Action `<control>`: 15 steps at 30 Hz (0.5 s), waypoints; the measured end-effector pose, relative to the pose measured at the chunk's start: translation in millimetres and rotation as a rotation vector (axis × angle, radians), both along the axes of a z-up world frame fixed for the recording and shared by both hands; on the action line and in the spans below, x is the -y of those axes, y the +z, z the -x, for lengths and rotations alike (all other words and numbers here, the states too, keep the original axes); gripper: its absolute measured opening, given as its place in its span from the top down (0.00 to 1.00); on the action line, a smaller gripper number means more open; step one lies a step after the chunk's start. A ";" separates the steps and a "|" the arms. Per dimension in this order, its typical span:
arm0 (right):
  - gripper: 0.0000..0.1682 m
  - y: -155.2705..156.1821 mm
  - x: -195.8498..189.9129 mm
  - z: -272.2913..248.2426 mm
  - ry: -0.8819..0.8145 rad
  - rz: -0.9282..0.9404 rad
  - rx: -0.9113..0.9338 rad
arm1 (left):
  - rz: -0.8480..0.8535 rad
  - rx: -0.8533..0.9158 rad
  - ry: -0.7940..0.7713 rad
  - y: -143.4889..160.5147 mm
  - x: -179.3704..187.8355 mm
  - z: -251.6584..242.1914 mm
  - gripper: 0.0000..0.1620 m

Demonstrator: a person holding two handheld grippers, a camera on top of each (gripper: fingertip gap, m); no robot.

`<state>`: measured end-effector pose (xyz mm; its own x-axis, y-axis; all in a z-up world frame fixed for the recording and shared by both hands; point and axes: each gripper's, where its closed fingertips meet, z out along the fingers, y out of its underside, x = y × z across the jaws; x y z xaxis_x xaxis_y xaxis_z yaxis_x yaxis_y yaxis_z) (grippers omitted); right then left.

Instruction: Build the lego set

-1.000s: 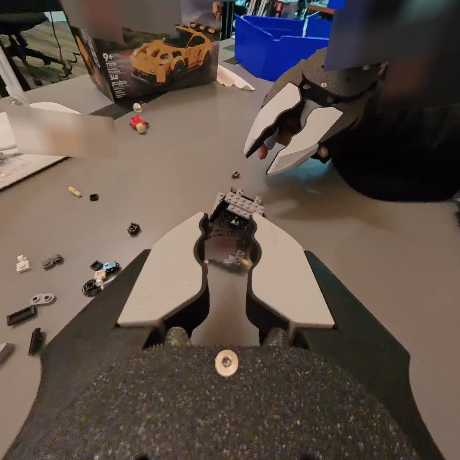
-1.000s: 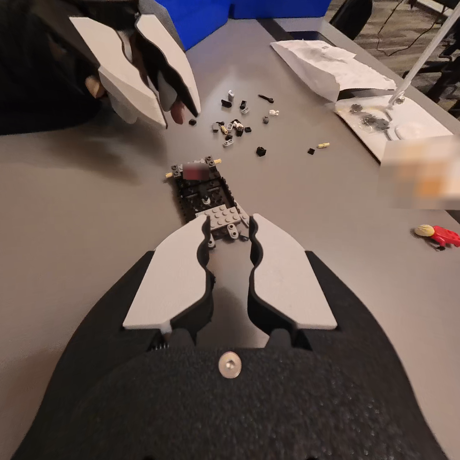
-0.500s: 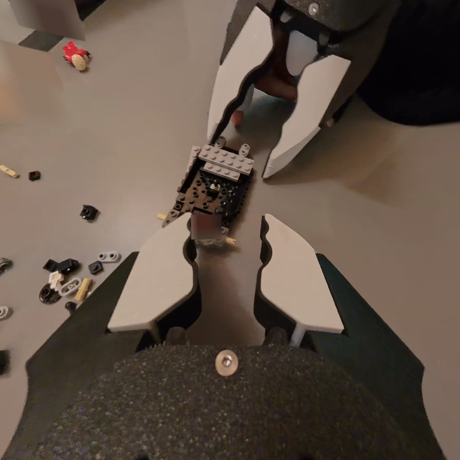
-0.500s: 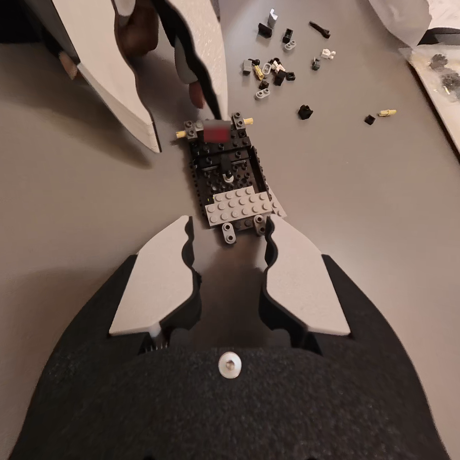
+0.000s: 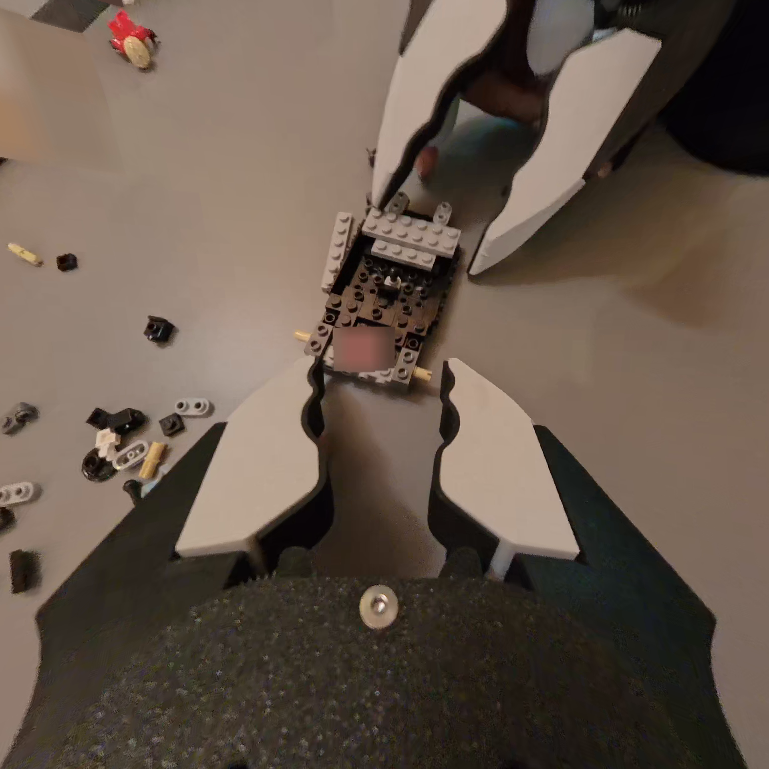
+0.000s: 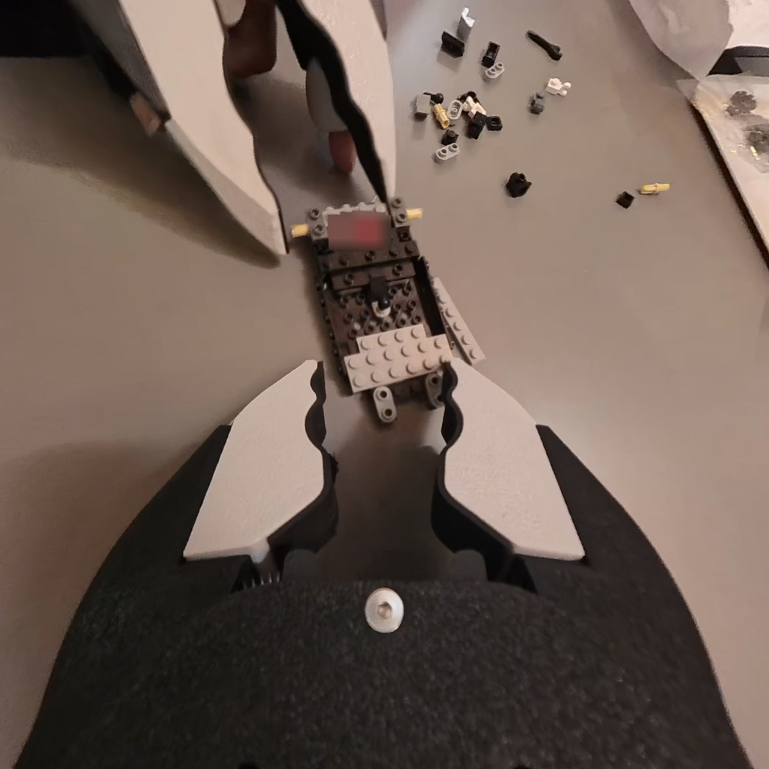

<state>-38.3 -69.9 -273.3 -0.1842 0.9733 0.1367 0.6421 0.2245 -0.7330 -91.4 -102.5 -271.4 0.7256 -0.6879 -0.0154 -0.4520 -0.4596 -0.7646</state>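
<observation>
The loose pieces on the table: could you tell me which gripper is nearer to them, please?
Left. The left gripper has the loose pieces just beside its finger; the right gripper is at the opposite end of the half-built car.

My left gripper point(image 5: 378, 368) and right gripper point(image 6: 383, 370): grey scalloped fingers, speckled black bodies, one silver screw each.
</observation>
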 end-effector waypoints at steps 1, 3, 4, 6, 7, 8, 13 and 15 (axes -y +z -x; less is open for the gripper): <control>0.68 0.5 -1.1 -0.2 -0.003 -0.006 -0.002 | -0.008 -0.034 -0.012 -1.4 1.3 -1.2 0.69; 0.69 1.1 -0.5 -0.8 -0.003 0.011 -0.007 | -0.003 -0.061 -0.031 -2.6 5.0 -2.5 0.70; 0.70 1.3 -0.3 -1.2 0.000 0.014 -0.008 | 0.010 -0.057 -0.051 -2.5 8.8 -4.4 0.71; 0.70 1.4 2.1 -3.0 0.019 0.020 -0.005 | 0.021 -0.052 -0.090 -0.8 15.8 -6.6 0.75; 0.70 1.3 3.6 -3.9 0.026 0.030 -0.004 | 0.027 -0.047 -0.110 0.5 19.5 -7.5 0.75; 0.70 2.2 4.9 -4.3 0.033 0.039 -0.008 | 0.041 -0.028 -0.142 2.6 25.0 -10.0 0.78; 0.70 17.5 7.7 -10.5 0.060 0.120 -0.059 | 0.052 0.005 -0.194 12.3 36.7 -3.4 0.77; 0.71 32.4 -5.8 -11.8 0.005 0.150 -0.119 | 0.008 0.032 -0.135 20.5 27.1 3.9 0.78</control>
<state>-26.5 -64.1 -240.9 -0.1799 0.9836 0.0117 0.5479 0.1100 -0.8293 -95.3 -129.6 -251.0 0.6265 -0.7793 0.0121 -0.4854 -0.4023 -0.7763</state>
